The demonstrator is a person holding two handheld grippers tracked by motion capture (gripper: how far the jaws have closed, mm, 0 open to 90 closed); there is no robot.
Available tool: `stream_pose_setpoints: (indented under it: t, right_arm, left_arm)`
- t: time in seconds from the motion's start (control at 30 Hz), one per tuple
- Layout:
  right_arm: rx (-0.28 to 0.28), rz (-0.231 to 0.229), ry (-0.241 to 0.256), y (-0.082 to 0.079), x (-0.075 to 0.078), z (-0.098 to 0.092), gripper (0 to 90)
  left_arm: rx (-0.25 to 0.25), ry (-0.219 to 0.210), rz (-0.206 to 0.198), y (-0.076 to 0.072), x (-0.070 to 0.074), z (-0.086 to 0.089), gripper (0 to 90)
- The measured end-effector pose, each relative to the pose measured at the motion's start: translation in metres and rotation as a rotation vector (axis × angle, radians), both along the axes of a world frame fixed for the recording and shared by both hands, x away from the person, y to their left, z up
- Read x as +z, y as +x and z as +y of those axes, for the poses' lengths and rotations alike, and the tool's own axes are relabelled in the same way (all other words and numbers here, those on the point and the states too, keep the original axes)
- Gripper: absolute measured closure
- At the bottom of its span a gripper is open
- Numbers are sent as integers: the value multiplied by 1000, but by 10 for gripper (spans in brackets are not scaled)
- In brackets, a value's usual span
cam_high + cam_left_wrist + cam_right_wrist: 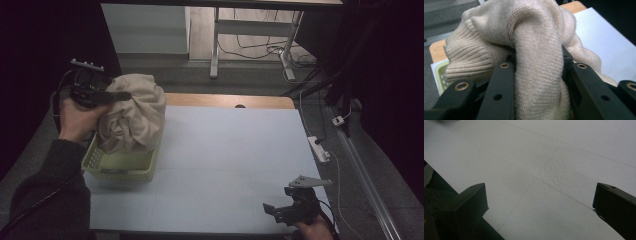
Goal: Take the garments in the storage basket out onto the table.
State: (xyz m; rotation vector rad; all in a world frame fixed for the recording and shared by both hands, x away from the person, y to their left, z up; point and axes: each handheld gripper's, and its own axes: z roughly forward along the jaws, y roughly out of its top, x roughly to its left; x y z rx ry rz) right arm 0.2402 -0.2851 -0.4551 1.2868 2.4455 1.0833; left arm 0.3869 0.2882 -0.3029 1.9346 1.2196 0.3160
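The left gripper (120, 95) has its jaws clamped on a beige sweater (135, 115), bunched above a pale green basket (120, 167) at the worktop's (225, 150) left side. The right gripper (280, 210) rests near the front edge, jaws wide.

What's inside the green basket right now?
The beige knit sweater, bunched up and gripped by the left gripper, fills the far part of the green basket. The near floor looks bare; anything beneath the sweater is covered.
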Motion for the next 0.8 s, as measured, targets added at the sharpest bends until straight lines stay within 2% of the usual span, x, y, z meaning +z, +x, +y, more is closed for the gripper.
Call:
stream_pose_setpoints:
  t: [0.27,0.53,0.8]
  right_arm:
    - [2,-1,0,0,0,0,0]
    - [3,-1,1,0,0,0,0]
    - [7,-4,1,-1,0,0,0]
  left_arm:
    - [-44,-1,-35,-1,19,-16,679]
    - [-102,-25,-51,2,27,-38,678]
    - [-164,-31,-62,6,33,-69,677]
